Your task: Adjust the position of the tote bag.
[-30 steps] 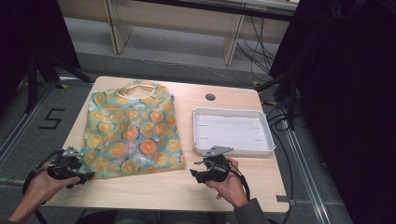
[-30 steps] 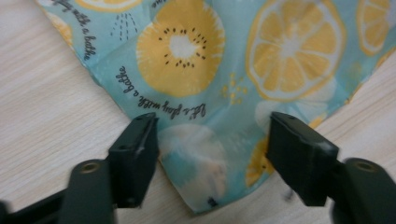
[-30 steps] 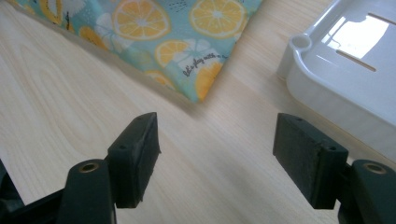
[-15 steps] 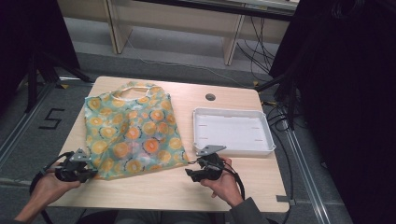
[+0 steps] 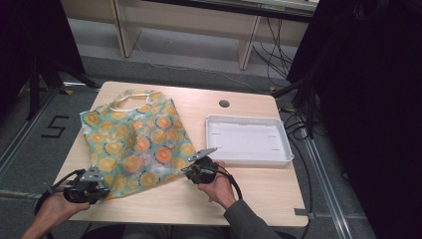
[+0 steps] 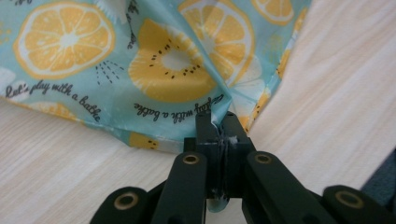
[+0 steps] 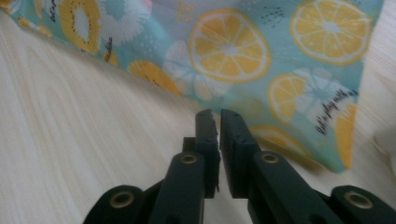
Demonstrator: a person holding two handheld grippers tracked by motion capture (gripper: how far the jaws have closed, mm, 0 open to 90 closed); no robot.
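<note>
Now moved in onto teal lemon-print fabric bag (image 5: 134,139): left gripper (image 5: 102,187) clamps its seven-o'clock corner; right gripper (image 5: 190,172), just closed, pinches the five-o'clock edge.

The bag (image 5: 137,142) is thin, smooth cloth with a matt citrus print, creased where the left gripper's (image 6: 217,122) matt black plastic jaws pinch its hem. The table (image 5: 249,191) is pale wood-grain laminate with a soft sheen. The tray (image 5: 247,140) near its right edge looks like smooth white plastic

Overhead camera, two close gripper-mounted cameras
</note>
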